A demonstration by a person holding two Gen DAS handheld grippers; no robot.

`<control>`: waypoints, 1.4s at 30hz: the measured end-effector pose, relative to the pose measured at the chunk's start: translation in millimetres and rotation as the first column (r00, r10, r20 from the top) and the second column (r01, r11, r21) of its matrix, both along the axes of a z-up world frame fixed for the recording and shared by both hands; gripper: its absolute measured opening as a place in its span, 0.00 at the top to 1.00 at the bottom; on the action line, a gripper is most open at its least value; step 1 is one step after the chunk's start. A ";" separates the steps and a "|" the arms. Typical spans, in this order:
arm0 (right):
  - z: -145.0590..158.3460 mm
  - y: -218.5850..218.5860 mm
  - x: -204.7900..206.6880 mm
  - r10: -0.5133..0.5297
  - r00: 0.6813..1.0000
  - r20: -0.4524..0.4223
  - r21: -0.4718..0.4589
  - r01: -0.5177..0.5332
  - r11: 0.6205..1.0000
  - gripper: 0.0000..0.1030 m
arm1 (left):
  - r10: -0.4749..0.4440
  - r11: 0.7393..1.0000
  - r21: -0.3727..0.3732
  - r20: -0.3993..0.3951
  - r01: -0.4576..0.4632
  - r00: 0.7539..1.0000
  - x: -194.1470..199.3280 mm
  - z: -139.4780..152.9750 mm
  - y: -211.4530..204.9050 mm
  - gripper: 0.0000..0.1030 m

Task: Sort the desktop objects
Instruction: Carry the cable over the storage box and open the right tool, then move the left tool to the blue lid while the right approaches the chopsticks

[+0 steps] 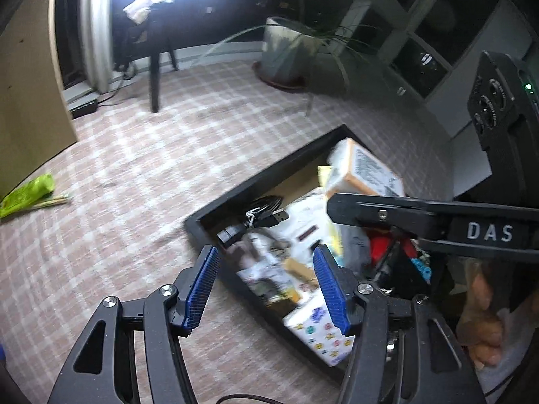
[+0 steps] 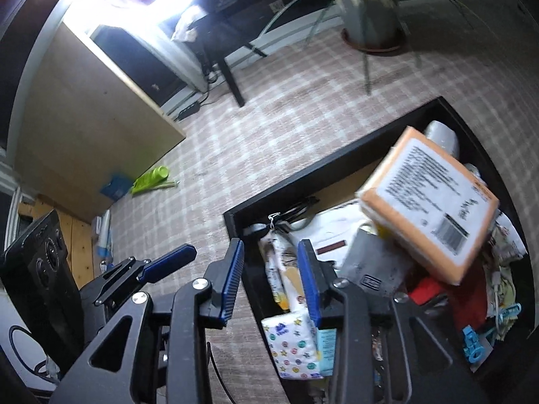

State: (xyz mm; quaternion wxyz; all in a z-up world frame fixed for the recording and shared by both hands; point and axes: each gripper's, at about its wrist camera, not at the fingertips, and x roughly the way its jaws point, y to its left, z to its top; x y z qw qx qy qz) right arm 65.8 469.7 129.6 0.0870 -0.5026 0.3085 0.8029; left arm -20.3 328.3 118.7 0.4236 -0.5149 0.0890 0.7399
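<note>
Orange box (image 2: 433, 207) tilted above one black tray (image 2: 337, 158); two grippers, left (image 1: 266, 288) and right (image 2: 271, 281), jaws released.

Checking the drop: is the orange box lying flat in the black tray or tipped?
Tipped. The orange box sits tilted atop the clutter in the black tray, one corner raised, label side up; neither gripper touches it.

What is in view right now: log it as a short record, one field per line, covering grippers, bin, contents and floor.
left gripper: open, nothing between its pads
right gripper: open, nothing between its pads
black bin: on the checked carpet, crowded
orange box: tilted on top of the pile, label side up
star-print packet: at the bin's near end
black cable: bundled in a corner
green bottle: lying on the carpet outside the bin
</note>
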 end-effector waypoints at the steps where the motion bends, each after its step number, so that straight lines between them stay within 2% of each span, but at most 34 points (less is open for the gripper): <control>1: -0.7 -4.0 -4.5 0.011 1.000 0.000 0.000 -0.011 1.000 0.66 | 0.008 1.000 -0.004 -0.005 -0.008 1.000 -2.1 -0.9 -3.8 0.45; 9: -6.8 -36.6 -44.5 0.118 0.993 0.008 -0.009 -0.118 0.993 0.66 | 0.138 0.989 -0.051 -0.036 -0.140 0.990 -36.1 -8.9 -56.5 0.45; 15: -11.7 -68.5 -81.5 0.223 0.975 0.020 -0.002 -0.223 0.975 0.65 | 0.278 0.953 -0.111 -0.060 -0.283 0.959 -69.2 -23.7 -116.2 0.45; 20: -19.7 -93.1 -114.1 0.304 0.952 0.041 0.010 -0.305 0.952 0.60 | 0.423 0.889 -0.167 -0.056 -0.426 0.904 -97.6 -39.9 -181.3 0.45; 26: -32.2 -125.7 -156.7 0.407 0.910 0.083 0.053 -0.412 0.910 0.60 | 0.594 0.770 -0.245 -0.062 -0.589 0.802 -125.0 -59.4 -266.0 0.45; 30: -40.0 -145.7 -186.2 0.466 0.878 0.110 0.096 -0.476 0.874 0.60 | 0.661 0.707 -0.270 -0.076 -0.654 0.746 -131.9 -67.1 -309.2 0.45; 37: -66.3 -173.5 -240.0 0.534 0.831 0.159 0.121 -0.553 0.825 0.60 | 0.701 0.645 -0.331 -0.102 -0.689 0.705 -138.3 -84.2 -354.4 0.44; 39: -75.5 -179.3 -253.9 0.544 0.822 0.168 0.121 -0.564 0.817 0.60 | 0.712 0.635 -0.338 -0.092 -0.695 0.696 -140.1 -88.7 -363.0 0.44; 42: -91.5 -190.1 -274.3 0.562 0.803 0.196 0.146 -0.591 0.793 0.60 | 0.712 0.630 -0.347 -0.097 -0.694 0.695 -143.0 -93.9 -367.2 0.44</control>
